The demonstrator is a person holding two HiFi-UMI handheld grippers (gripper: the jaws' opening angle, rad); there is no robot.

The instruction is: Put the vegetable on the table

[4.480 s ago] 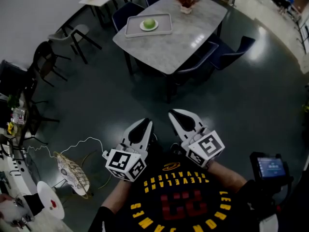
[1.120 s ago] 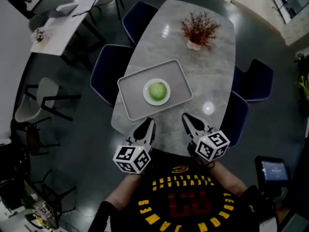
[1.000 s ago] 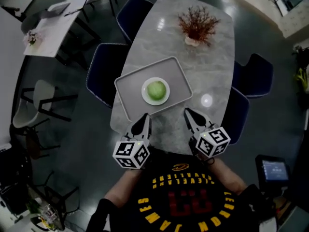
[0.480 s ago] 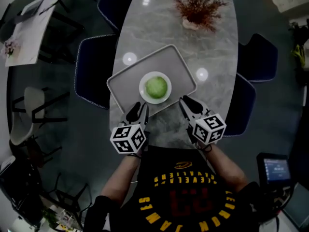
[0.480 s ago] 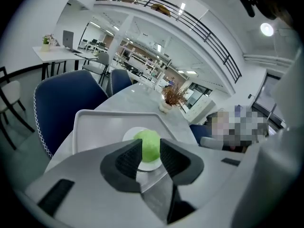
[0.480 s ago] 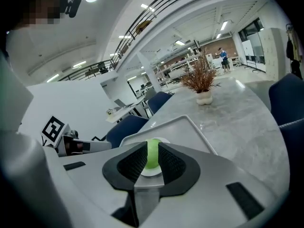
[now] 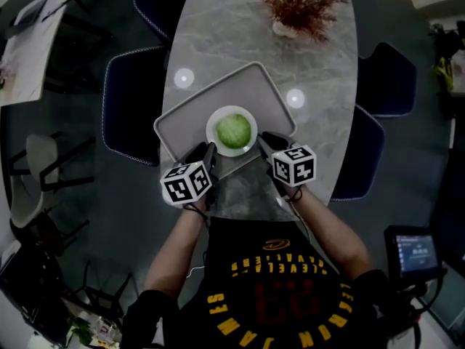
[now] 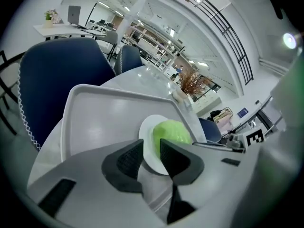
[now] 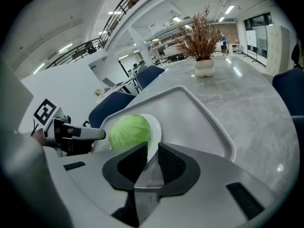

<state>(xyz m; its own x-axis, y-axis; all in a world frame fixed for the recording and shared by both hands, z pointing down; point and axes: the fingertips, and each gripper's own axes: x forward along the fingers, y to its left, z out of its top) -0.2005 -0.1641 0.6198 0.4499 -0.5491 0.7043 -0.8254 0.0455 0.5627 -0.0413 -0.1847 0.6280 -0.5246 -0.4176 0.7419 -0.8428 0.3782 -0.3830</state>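
Note:
A green round cabbage (image 7: 233,129) (image 8: 172,132) (image 9: 129,131) lies on a white plate (image 7: 212,126) (image 8: 146,133) (image 9: 155,127). The plate stands in a grey tray (image 7: 182,126) (image 8: 95,122) (image 9: 190,110) on the marble table (image 7: 240,42). My left gripper (image 7: 205,153) (image 8: 151,144) is at the plate's near left rim. Its jaws have just been opening and stand a narrow gap apart, and the plate's edge shows beyond that gap. My right gripper (image 7: 267,142) (image 9: 152,147) is at the near right rim, also slightly open, with nothing pressed between its pads.
A potted dry red plant (image 7: 301,2) (image 9: 204,42) stands at the table's far end. Dark blue chairs (image 7: 131,104) (image 7: 363,158) flank the table on both sides. A small screen device (image 7: 414,251) sits at the lower right.
The table and tray have come much closer in the head view. Both grippers have moved forward and down, from the table's near edge to either side of the plate.

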